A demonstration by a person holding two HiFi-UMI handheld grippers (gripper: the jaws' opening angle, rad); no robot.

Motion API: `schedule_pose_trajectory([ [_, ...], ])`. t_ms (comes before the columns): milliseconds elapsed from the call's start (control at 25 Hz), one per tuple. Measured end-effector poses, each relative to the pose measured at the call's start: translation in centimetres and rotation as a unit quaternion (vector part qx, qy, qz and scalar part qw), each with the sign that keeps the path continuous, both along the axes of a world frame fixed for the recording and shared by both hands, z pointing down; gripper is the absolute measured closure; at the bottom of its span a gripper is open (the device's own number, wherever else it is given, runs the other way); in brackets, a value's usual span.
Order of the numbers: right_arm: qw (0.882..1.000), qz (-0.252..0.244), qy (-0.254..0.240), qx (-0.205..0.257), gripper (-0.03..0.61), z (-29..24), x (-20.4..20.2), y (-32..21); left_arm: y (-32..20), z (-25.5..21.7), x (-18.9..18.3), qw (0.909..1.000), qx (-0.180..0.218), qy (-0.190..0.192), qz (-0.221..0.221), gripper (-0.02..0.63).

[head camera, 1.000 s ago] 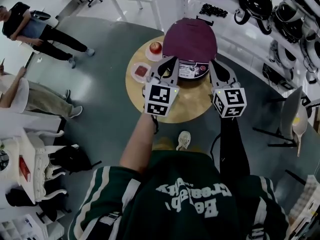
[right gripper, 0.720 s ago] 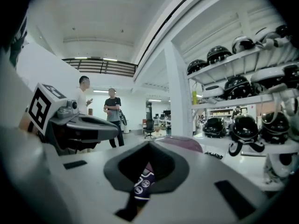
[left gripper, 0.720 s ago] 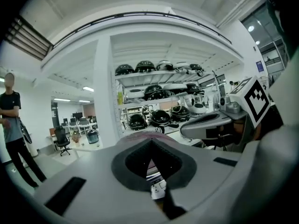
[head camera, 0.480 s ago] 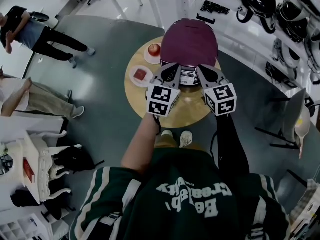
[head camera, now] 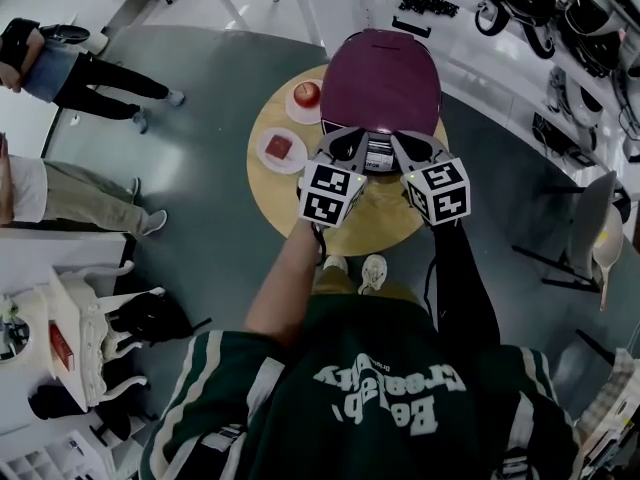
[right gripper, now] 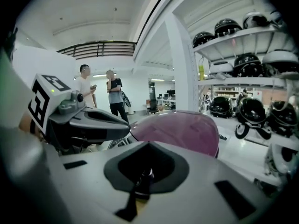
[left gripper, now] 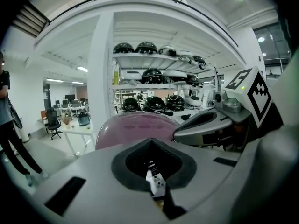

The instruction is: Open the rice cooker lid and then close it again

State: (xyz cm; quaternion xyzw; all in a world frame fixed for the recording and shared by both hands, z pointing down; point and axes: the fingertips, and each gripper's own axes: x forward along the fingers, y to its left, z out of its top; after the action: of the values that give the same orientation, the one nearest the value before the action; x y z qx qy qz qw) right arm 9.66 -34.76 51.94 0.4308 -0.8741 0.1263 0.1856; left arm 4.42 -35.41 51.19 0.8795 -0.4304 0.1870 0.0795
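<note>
We've drawn the left gripper (head camera: pixel 347 148) and right gripper (head camera: pixel 411 149) in to the rice cooker (head camera: pixel 377 154) front, fingers clenched empty; lid (head camera: pixel 382 78) unopened.

Left gripper (head camera: pixel 350 143): held forward and downward, jaws closed together, nothing gripped between them; its marker cube (head camera: pixel 330 193) faces up toward the head view.
Right gripper (head camera: pixel 408 144): held level with the left, just beside it, tips angled inward toward it; jaws likewise pressed together and empty; marker cube on top.
Left forearm (head camera: pixel 285 278): bare, stretched forward from the shoulder.
Right arm (head camera: pixel 462 283): in a dark sleeve, stretched forward, roughly parallel to the left.
</note>
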Motion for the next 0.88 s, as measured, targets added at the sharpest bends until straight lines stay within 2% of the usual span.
schedule_pose_trajectory([
  [240,1.0,-0.001,0.016,-0.006,0.575,0.6,0.0,-0.1,-0.2,1.4,0.5,0.9997,-0.023,-0.01,0.007,0.618],
  [560,1.0,0.021,-0.005,-0.007,0.575,0.8,0.1,0.0,-0.1,1.7,0.6,0.9992,-0.039,0.002,-0.004,0.618],
  [880,1.0,0.024,-0.005,0.007,0.575,0.9,0.0,0.1,0.0,1.8,0.4,0.9992,-0.037,0.007,-0.01,0.618],
])
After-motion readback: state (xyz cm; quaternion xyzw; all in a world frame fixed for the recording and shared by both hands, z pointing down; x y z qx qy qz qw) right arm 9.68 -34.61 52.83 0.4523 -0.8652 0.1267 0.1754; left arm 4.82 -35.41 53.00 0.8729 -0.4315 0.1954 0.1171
